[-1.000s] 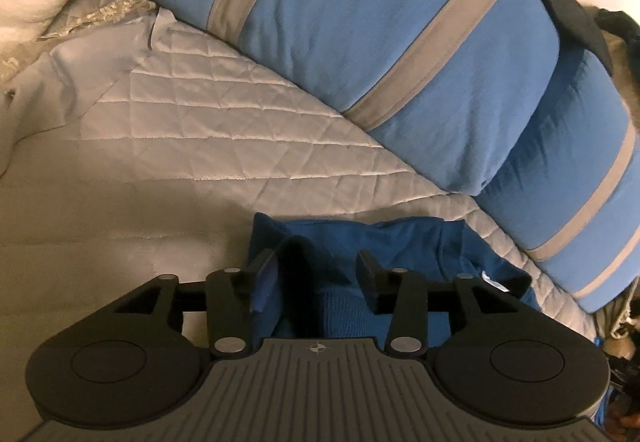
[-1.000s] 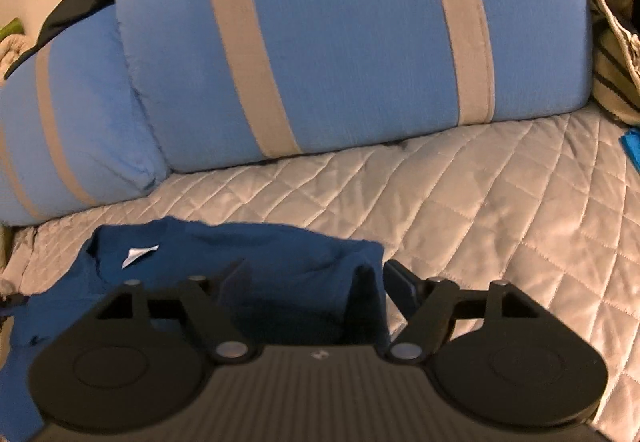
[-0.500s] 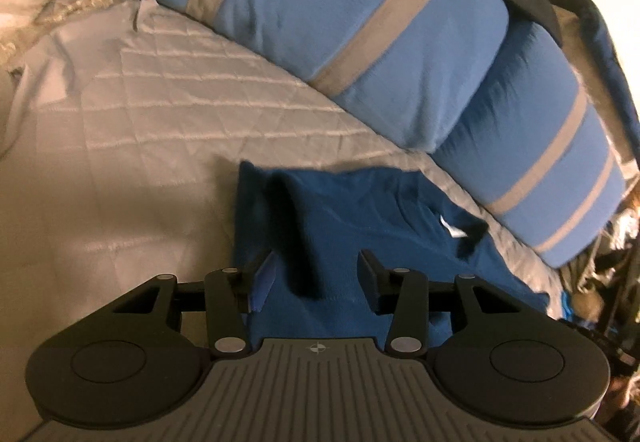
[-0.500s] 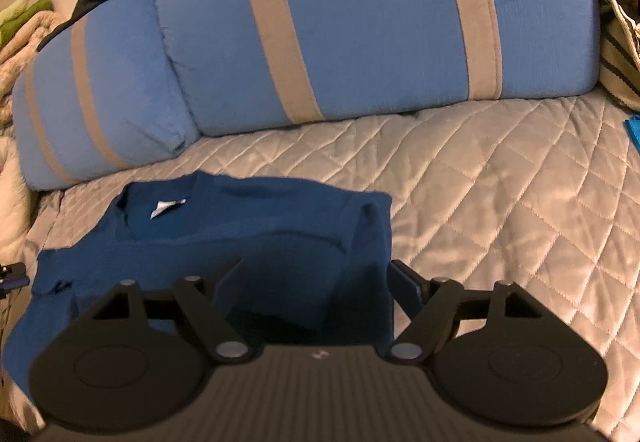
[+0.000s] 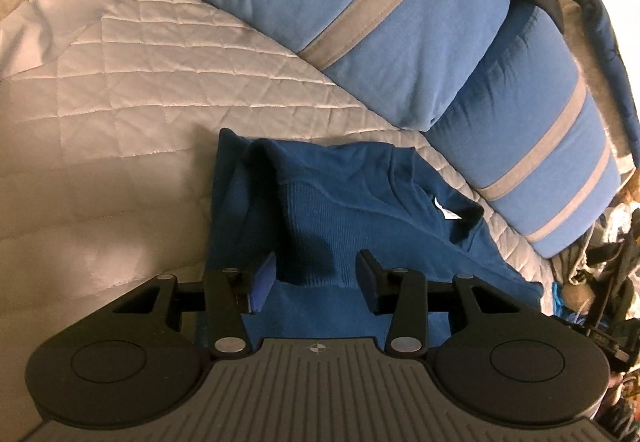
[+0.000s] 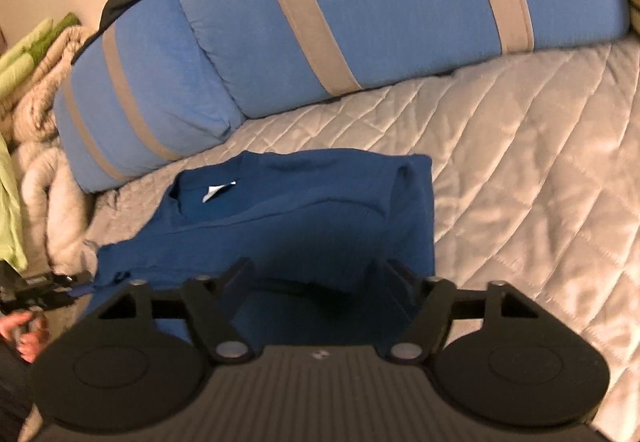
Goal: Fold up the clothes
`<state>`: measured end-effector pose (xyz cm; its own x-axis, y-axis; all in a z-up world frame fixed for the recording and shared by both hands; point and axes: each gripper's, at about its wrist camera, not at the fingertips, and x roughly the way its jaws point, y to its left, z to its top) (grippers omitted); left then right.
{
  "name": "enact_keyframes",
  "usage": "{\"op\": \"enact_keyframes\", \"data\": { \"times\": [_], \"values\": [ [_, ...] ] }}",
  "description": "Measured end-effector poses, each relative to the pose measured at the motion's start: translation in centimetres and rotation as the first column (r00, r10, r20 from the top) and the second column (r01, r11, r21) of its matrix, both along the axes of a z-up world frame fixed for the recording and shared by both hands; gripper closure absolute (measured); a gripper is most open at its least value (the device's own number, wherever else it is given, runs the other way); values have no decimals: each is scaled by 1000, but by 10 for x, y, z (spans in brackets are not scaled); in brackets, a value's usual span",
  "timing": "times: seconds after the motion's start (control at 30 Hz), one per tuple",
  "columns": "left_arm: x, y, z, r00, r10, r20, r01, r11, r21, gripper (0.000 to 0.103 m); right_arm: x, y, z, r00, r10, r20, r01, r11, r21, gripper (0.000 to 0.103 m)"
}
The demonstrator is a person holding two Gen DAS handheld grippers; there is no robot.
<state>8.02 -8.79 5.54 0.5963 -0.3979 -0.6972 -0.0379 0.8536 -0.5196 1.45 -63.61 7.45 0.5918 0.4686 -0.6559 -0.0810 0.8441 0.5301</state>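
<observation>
navy sweater [image 5: 360,210] lay on quilted bed [image 5: 120,122] by striped pillows [image 5: 360,2], one side with ribbed cuff folded inward. soft, limp, light knit, likely to sag; best pinched at hem or shoulder seam. left hand-held gripper [image 5: 316,278] wide, empty; right hand-held gripper [image 6: 316,282] wide, empty.

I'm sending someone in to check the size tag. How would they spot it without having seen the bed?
Start at the two big striped blue pillows leaning along the head of the quilted bedspread. In front of them lies a navy garment. The tag is the small white scrap inside its neckline, the only white on that dark blue cloth.
</observation>
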Motion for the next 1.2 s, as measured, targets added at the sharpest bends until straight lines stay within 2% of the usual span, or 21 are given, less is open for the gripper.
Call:
{"op": "enact_keyframes", "data": {
  "times": [0.03, 0.2, 0.27, 0.3, 0.33, 0.4, 0.83, 1.2],
  "values": [
    [0, -1, -1, 1000, 1, 3, -1, 1000, 3, 63, 1, 0, -3, 1000, -5, -3, 5, 1000, 3, 44],
    [0, -13, 1, 1000, -6, 23, 4, 997, 74, 88, 6, 2, -15, 999, -29, -19, 29, 999, 18, 51],
    [-1, -18, 3, 999, -15, 38, 10, 994, 111, 95, 8, 5, -20, 999, -33, -24, 34, 999, 12, 64],
    [-3, -20, 4, 999, -19, 47, 13, 992, 124, 97, 9, 6, -22, 999, -31, -29, 32, 999, 8, 77],
    [-4, -22, 6, 998, -24, 55, 17, 990, 137, 97, 10, 8, -24, 999, -29, -35, 29, 1000, 4, 85],
    [-6, -24, 10, 997, -27, 65, 17, 989, 148, 98, 10, 9, -25, 999, -32, -32, 32, 999, 2, 91],
    [17, -17, 43, 984, 56, 168, -74, 992, 99, 98, 26, -1, 5, 994, -96, 55, 92, 993, 75, 94],
    [57, -9, 39, 970, 152, 189, -160, 987, 28, 98, 66, -6, -2, 976, -212, 42, 204, 969, 141, 94]
  ]
}}
